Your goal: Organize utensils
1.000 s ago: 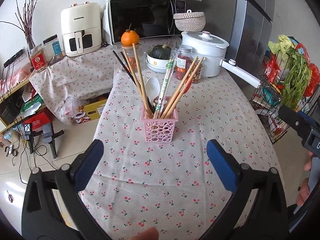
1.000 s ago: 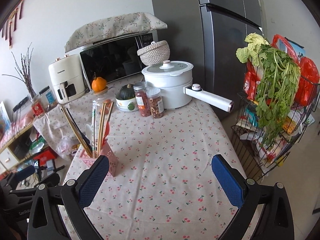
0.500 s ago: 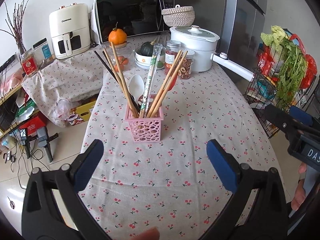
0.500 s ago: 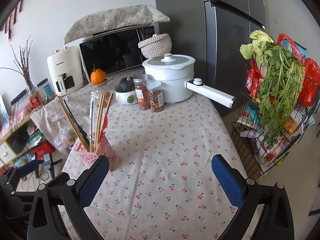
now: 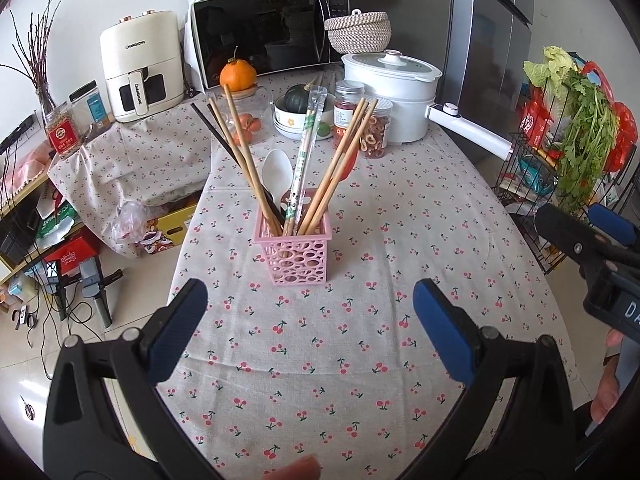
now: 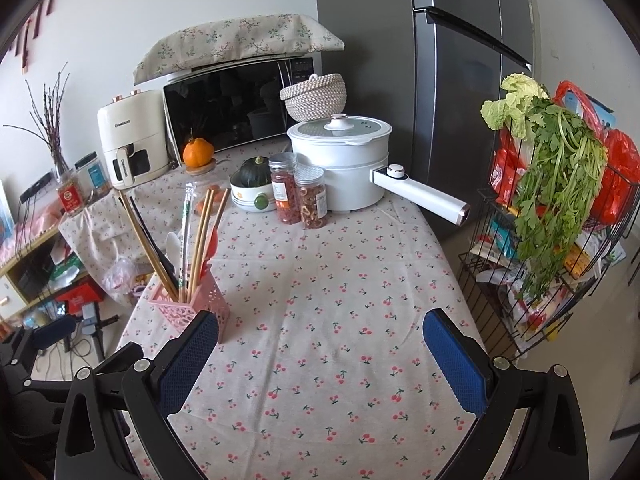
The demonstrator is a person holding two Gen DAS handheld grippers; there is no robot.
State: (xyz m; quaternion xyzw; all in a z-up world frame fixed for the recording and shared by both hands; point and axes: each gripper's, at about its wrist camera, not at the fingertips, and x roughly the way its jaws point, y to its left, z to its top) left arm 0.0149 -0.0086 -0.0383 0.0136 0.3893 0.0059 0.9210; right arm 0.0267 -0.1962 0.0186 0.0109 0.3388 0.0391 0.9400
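Two grippers hang over the cherry-print tablecloth [image 5: 360, 360], both spread wide and empty: the left gripper [image 5: 310, 330] has its blue pads clear of everything, and the right gripper [image 6: 320, 354] is just as wide, its left pad overlapping the pink basket [image 6: 196, 310] in view, though contact I can't confirm. On the right gripper's body at the left camera's edge, white letters "DA" are cut off. Ahead of the left gripper, mid-table, the pink perforated basket stands upright holding wooden chopsticks [image 5: 244, 160], a dark pair, a paper-wrapped pair [image 5: 306, 152] and a white spoon [image 5: 276, 170]. Farther back sit two snack jars [image 6: 298, 194], labels unreadable, and a white electric pot [image 6: 342, 164]. Farthest, the cream air fryer [image 5: 140, 64] reads "CHANGHONG".
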